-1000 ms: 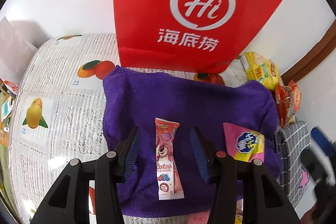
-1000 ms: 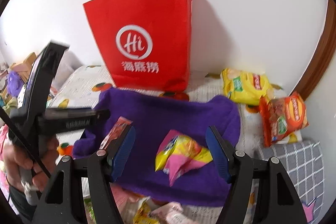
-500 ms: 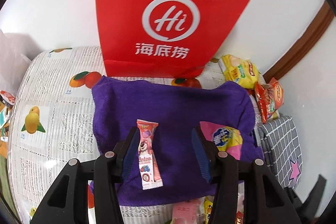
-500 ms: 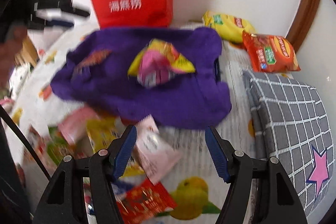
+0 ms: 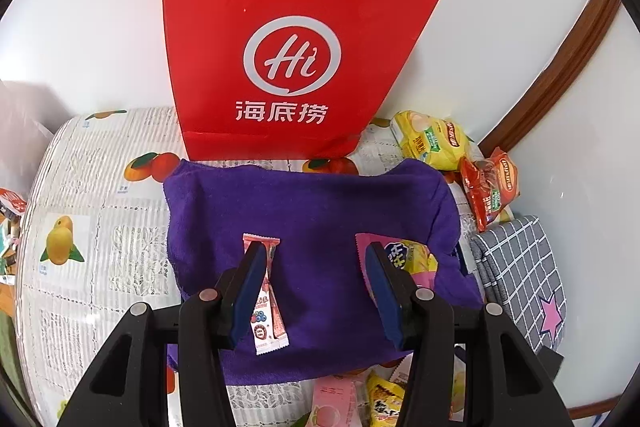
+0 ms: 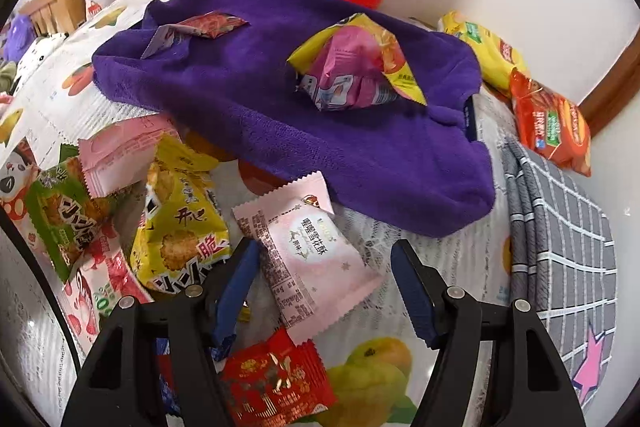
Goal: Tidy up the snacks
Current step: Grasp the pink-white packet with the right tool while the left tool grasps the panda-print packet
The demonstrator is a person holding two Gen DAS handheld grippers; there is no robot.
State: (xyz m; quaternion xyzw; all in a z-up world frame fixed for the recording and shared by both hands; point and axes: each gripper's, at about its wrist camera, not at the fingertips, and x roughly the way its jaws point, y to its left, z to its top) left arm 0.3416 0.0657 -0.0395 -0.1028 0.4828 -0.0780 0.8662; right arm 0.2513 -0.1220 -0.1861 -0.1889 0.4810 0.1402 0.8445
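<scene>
A purple towel lies on the fruit-print table cover, also seen in the right wrist view. On it lie a long pink wafer bar and a pink-and-yellow snack packet, which also shows in the right wrist view. My left gripper is open and empty above the towel's near part. My right gripper is open, low over a pale pink pastry packet that lies between its fingers. A pile of loose snacks lies to its left: a yellow cracker packet, a green packet, a red packet.
A red paper bag stands against the wall behind the towel. A yellow chip bag and an orange chip bag lie at the back right corner. A grey checked cushion sits at the right.
My right gripper has swung down and back from over the towel to the loose snack pile at the front. My left gripper has drawn back a little; the wafer bar now lies under its left finger.
</scene>
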